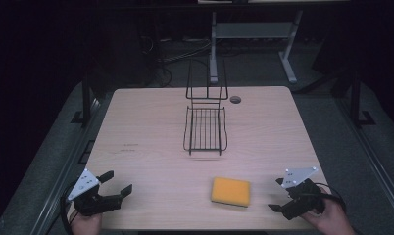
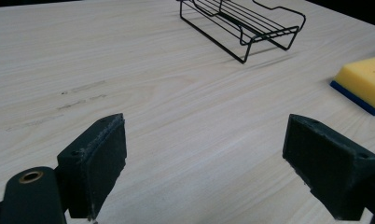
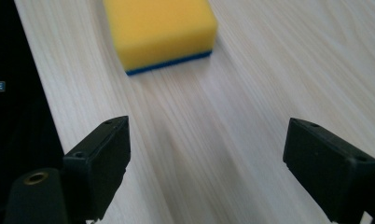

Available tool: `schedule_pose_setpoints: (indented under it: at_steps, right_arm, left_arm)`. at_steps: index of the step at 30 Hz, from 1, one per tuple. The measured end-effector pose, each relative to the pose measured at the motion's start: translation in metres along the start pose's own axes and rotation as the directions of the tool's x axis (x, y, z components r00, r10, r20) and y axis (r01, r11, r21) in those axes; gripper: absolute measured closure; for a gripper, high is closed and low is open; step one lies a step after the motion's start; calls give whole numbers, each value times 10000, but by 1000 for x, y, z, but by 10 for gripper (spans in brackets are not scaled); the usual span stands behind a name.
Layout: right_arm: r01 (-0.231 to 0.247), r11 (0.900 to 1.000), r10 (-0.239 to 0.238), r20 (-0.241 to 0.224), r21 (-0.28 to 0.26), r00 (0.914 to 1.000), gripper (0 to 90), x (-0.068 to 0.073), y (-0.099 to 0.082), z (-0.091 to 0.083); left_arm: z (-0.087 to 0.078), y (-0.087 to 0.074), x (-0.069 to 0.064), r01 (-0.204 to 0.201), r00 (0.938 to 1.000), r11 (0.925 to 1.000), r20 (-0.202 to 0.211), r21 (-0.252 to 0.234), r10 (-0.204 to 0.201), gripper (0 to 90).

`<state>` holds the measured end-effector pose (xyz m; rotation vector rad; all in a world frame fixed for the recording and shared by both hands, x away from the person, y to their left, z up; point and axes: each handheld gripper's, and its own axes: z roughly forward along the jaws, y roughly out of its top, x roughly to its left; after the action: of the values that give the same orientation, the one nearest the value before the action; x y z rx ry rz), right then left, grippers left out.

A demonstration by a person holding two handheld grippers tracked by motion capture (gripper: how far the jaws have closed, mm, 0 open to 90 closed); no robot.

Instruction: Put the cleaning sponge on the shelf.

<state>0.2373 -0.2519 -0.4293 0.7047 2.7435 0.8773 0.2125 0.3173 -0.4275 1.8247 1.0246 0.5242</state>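
Yellow foam with a thin blue scouring layer underneath, the sponge (image 1: pixel 231 191) lay flat on the pale wooden table (image 1: pixel 151 122), near its front edge and a little to the person's right of centre. Taking that sponge as the landmark: the black wire rack (image 1: pixel 205 128) stood well beyond it toward the far side of the table, empty, its tall looped back rising at the far end. The right gripper (image 1: pixel 282 196) hovered just to the right of the sponge, close but apart from it, jaws spread wide with nothing between them; in the right gripper view the sponge (image 3: pixel 158 32) sat straight ahead of the pads. The left gripper (image 1: pixel 118 183) was well away to the sponge's left, near the table's front corner, jaws likewise spread and empty.

Judging from this, the work stood at its opening step: the approach to the sponge, with no grasp made. The next move would likely call for the right gripper to advance until the pads straddled the sponge's sides, then to close gently, since soft foam compresses and could slip.
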Motion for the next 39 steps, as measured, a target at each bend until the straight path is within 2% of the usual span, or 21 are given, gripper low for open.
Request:
schedule_pose_setpoints:
  at_steps: [1, 4, 12, 19, 23, 28, 34, 39]
  right_arm:
    - [187, 9998, -187, -114, 12, 9998, 146, 1, 7, 1]
    - [370, 9992, -367, -228, 126, 9991, 146, 2, 15, 4]
    - [688, 9966, -661, -600, 454, 9960, 141, 4, 31, 13]
    - [1268, 9904, -1205, -1065, 543, 9870, 141, 8, 52, 24]
    - [1409, 9881, -1329, -1188, 615, 9840, 141, 10, 59, 29]
    - [1798, 9805, -1678, -1383, 788, 9761, 141, 11, 72, 36]
    - [1870, 9783, -1720, -1525, 897, 9732, 141, 10, 79, 42]
    - [2091, 9719, -1890, -1711, 1084, 9670, 141, 11, 88, 48]
  left_arm:
    - [-1, 0, 0, 9, 10000, 10000, 7, -11, -9, 128]
    - [-1, 0, 3, 3, 10000, 10000, -64, -7, -3, 128]
    - [-1, 0, 2, 37, 10000, 10000, 23, 1, -37, 128]
    - [-1, 0, 0, -46, 10000, 10000, 53, 15, 46, 128]
    - [-1, 0, 0, -37, 10000, 10000, 30, 20, 37, 128]
    - [-1, 0, 0, -66, 10000, 10000, 12, 13, 66, 128]
    - [-2, 0, 0, -65, 10000, 10000, 29, -19, 65, 128]
    - [-2, 0, -1, -43, 10000, 10000, 45, -45, 43, 129]
